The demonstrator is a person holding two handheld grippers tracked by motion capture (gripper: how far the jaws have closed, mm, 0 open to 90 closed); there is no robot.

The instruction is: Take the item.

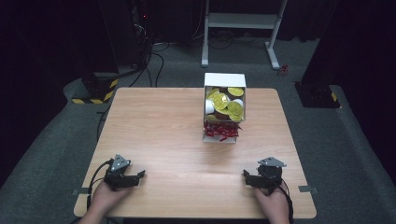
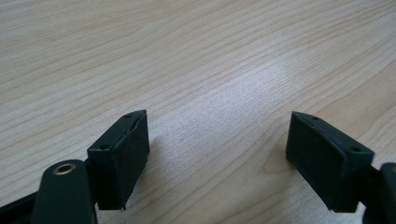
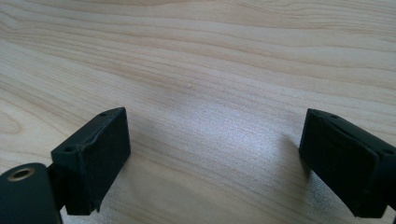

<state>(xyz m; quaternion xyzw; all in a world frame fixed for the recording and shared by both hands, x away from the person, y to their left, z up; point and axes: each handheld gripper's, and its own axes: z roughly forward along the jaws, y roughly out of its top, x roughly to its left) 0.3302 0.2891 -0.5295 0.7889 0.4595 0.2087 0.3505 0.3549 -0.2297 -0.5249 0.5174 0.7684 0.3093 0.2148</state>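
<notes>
We hold the left gripper [image 1: 140,174] low over the near left part of the wooden table [image 1: 163,135], our left hand [image 1: 106,196] wrapped around its body. Its jaws are spread wide with nothing between them; in the left gripper view the left gripper [image 2: 217,149] frames bare wood grain, and the inner pads [image 2: 133,158] touch nothing.

We hold the right gripper [image 1: 246,176] near the front right of the table, our right hand [image 1: 274,203] behind it. Its jaws are also released and wide apart; in the right gripper view the right gripper [image 3: 215,158] has plain tabletop between the two black pads [image 3: 100,163].

The two grippers point inward toward each other across the near edge, well apart, each with a grey three-cornered plate on top.

The white box [image 1: 224,80] stands at the far middle of the table, well away from both grippers. Its back section holds gold-lidded cups [image 1: 227,103] piled together, and its front section holds small red packets [image 1: 221,130]. Neither gripper touches the box.
</notes>
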